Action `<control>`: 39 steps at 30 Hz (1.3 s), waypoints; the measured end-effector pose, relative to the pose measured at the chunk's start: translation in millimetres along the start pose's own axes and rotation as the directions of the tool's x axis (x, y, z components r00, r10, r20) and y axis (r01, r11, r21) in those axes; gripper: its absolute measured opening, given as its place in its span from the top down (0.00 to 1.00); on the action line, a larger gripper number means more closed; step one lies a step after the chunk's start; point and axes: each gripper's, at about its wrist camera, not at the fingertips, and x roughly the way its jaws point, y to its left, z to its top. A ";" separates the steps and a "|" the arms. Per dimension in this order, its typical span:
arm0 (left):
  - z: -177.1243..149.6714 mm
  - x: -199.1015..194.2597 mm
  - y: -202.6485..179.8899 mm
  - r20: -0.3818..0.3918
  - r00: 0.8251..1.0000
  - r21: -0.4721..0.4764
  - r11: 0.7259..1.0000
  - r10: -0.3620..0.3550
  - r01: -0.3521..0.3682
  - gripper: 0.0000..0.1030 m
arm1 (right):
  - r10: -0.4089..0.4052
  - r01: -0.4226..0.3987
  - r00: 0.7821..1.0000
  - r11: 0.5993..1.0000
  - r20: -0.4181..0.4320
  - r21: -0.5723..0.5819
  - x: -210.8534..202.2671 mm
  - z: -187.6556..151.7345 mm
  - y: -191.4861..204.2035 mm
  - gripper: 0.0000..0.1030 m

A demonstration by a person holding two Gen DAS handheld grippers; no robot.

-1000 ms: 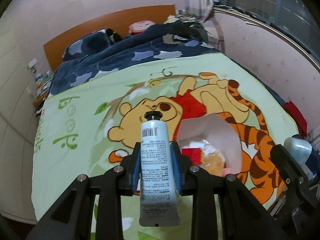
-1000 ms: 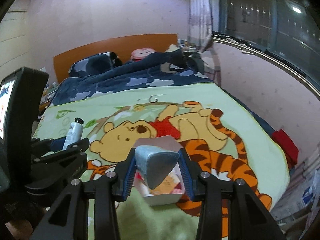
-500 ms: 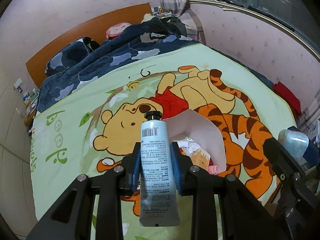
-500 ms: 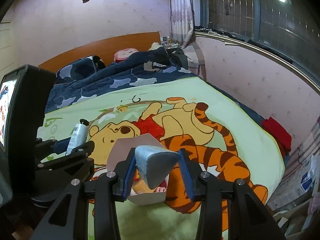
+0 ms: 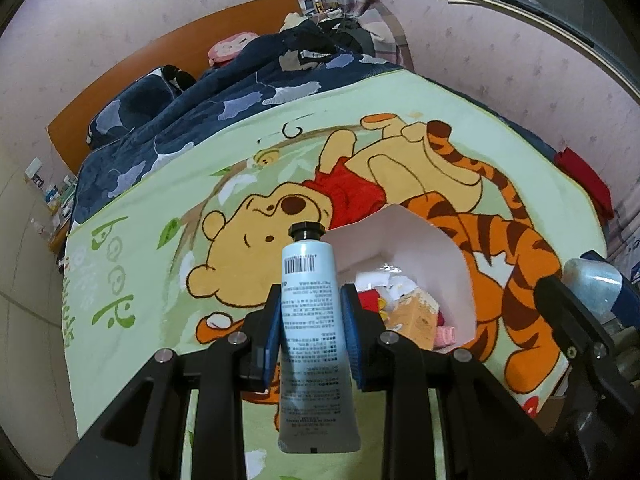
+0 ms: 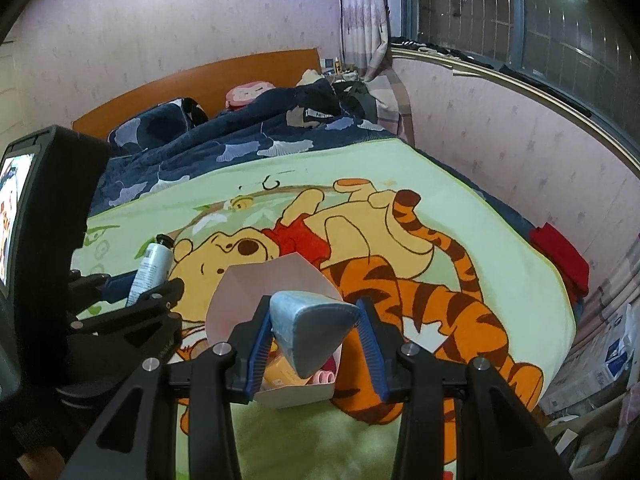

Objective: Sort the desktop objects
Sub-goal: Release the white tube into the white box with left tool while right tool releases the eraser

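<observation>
My left gripper [image 5: 311,312] is shut on a pale blue tube [image 5: 312,336] with a black cap and a barcode, held upright above the bed. The same tube [image 6: 151,270] shows at the left of the right wrist view. My right gripper [image 6: 314,328] is shut on a light blue wedge-shaped sponge [image 6: 310,326]. Below both sits a white open box [image 5: 424,240] on the cartoon blanket, holding several small items, among them an orange packet [image 5: 412,322] and something pink [image 6: 322,377]. In the right wrist view the box [image 6: 256,284] lies just under the sponge.
A green cartoon blanket [image 5: 160,280] covers the bed, with a dark blue duvet [image 5: 224,92] and wooden headboard [image 6: 240,68] behind. A red cloth [image 6: 560,256] hangs over the right edge. Cardboard boxes [image 6: 600,360] stand on the floor at right. A pink wall and window run along the right.
Both grippers have risen and pulled back from the bed, so the blanket and box look smaller and lower. Each keeps its hold on its object.
</observation>
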 end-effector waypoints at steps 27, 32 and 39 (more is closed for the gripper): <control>13.3 107.1 -3.6 -0.119 0.993 0.137 0.990 0.021 -0.005 0.72 | -0.023 0.017 0.991 0.999 -0.128 -0.049 82.7 2.5 19.9 0.60; 12.9 115.9 -10.7 -0.131 0.991 0.172 0.985 0.020 0.003 0.69 | -0.023 0.016 0.984 0.999 -0.175 -0.041 98.1 0.0 15.7 0.59; 14.6 121.1 -16.0 -0.112 0.992 0.235 0.971 0.060 -0.032 0.33 | 0.018 -0.018 0.976 1.000 -0.215 0.005 113.1 -6.5 7.9 0.59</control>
